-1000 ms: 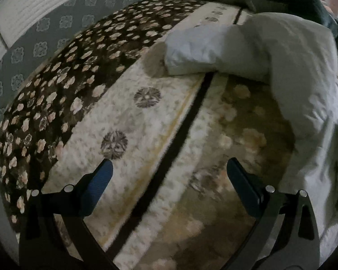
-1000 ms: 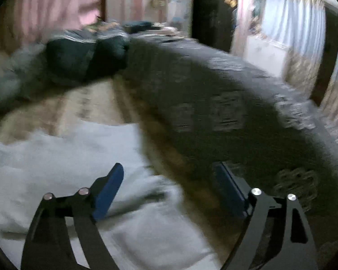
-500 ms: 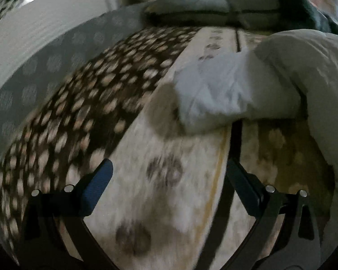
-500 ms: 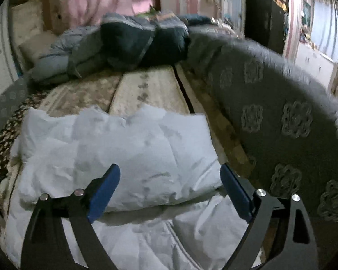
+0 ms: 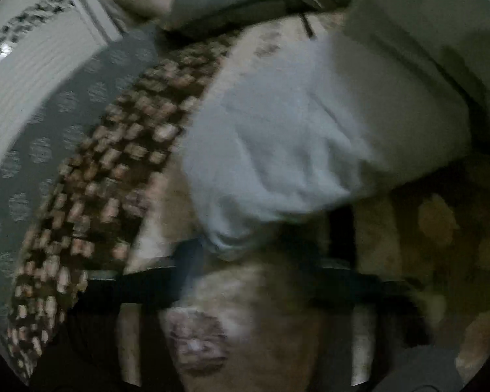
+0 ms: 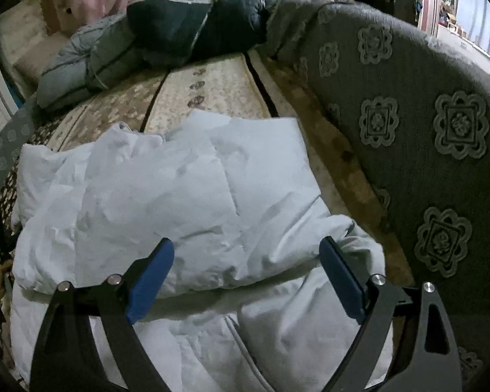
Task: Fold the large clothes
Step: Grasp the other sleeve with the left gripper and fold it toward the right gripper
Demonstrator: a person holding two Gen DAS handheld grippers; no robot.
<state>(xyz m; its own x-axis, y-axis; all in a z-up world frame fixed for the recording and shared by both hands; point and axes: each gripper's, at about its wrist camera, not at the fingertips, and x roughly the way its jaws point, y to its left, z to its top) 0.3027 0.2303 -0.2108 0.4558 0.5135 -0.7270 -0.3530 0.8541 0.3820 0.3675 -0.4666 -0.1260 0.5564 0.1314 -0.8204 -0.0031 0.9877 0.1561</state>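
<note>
A white puffy jacket [image 6: 179,196] lies crumpled on the bed, its top part folded down over the zipped front. One sleeve [image 5: 277,147] stretches out toward the left gripper. In the blurred left wrist view, my left gripper [image 5: 241,248] is closing its jaws on the sleeve's cuff [image 5: 232,241], which sits between the fingers. My right gripper [image 6: 246,245] hangs open just above the jacket's folded edge, with only cloth below it and nothing gripped.
The bed carries a patterned beige and brown blanket [image 6: 219,81]. Folded dark and grey-blue quilts [image 6: 196,23] pile up at its far end. A grey cover with flower motifs [image 6: 424,130] rises along the right side. A white cabinet [image 5: 32,75] stands left of the bed.
My left gripper travelled forward and down to the sleeve end, and its wide-open jaws came together around the cuff. The right gripper sank closer to the jacket and stayed open.
</note>
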